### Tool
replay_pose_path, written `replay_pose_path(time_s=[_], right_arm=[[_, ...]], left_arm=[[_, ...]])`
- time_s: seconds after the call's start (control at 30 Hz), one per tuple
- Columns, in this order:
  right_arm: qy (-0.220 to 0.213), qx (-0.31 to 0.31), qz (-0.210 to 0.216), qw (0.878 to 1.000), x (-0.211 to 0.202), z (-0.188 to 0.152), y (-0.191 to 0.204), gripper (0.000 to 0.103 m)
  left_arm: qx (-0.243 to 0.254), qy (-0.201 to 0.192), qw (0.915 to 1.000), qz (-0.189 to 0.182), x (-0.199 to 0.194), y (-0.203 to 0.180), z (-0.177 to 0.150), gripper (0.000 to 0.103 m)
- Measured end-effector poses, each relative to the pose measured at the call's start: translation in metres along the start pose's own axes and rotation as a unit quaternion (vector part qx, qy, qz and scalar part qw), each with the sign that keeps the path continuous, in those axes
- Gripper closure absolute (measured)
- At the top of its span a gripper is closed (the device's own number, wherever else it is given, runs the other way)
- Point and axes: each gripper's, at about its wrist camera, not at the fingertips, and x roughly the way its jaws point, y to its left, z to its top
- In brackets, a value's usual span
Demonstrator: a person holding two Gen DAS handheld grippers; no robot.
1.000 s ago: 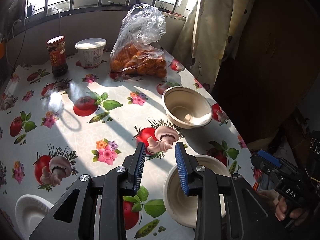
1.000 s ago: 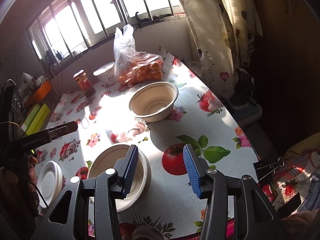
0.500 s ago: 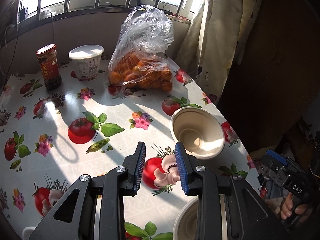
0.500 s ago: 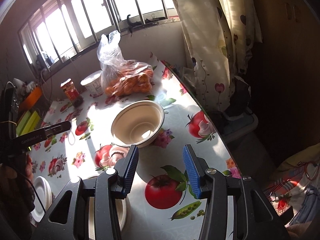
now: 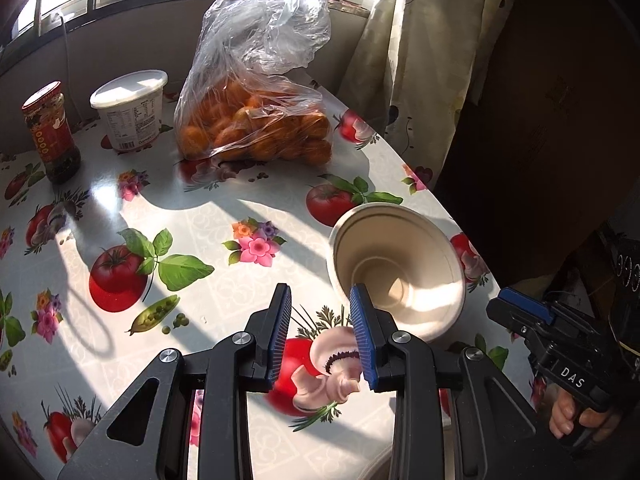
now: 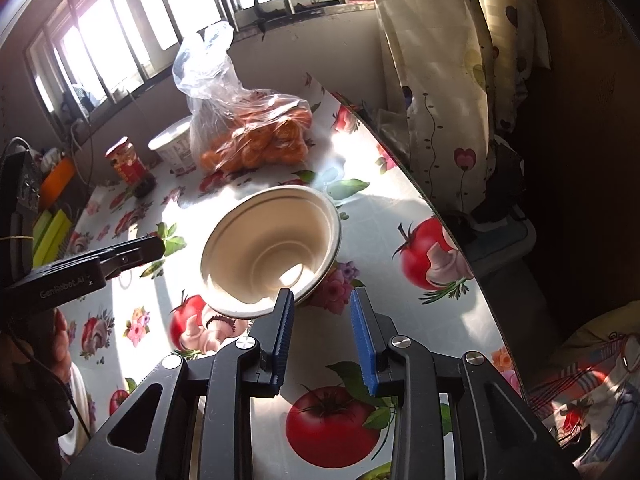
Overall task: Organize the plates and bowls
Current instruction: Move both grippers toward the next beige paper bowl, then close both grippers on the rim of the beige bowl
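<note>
A cream paper bowl (image 5: 396, 272) stands upright near the right edge of the table with the fruit-print cloth (image 5: 168, 208). My left gripper (image 5: 320, 320) hovers just short of its near left rim. It is open, with only tablecloth between the fingers. In the right wrist view the same bowl (image 6: 272, 248) lies just ahead and left of my right gripper (image 6: 322, 320). Its jaws are closing with nothing between them, the left pad close to the bowl's near rim. A sliver of a second bowl (image 5: 380, 464) shows at the bottom edge.
A clear bag of oranges (image 5: 256, 128), a white lidded tub (image 5: 130, 110) and a red-labelled jar (image 5: 52, 132) stand at the back by the window. A curtain (image 5: 420, 60) hangs beyond the table's right edge. A hand (image 5: 576, 420) holds the right gripper low right.
Both grippers have moved forward over the table toward the far bowl. The nearer bowl has slid out under the fingers. The right gripper's jaws stand narrower than before.
</note>
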Motion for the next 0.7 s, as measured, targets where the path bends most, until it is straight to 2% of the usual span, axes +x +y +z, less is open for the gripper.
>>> replay_pose_path(time_s=[0.33,0.7], right_arm=[[0.016,0.021,0.022,0.999,0.021,0.003,-0.007,0.074],[0.022,0.037,0.036,0.998,0.033,0.005,-0.013,0.074]], left_arm=[[0.013,0.015,0.9998,-0.008,0.021,-0.011,0.002,0.071],[0.003,0.025,0.9996,-0.016,0.032,-0.009,0.005,0.071]])
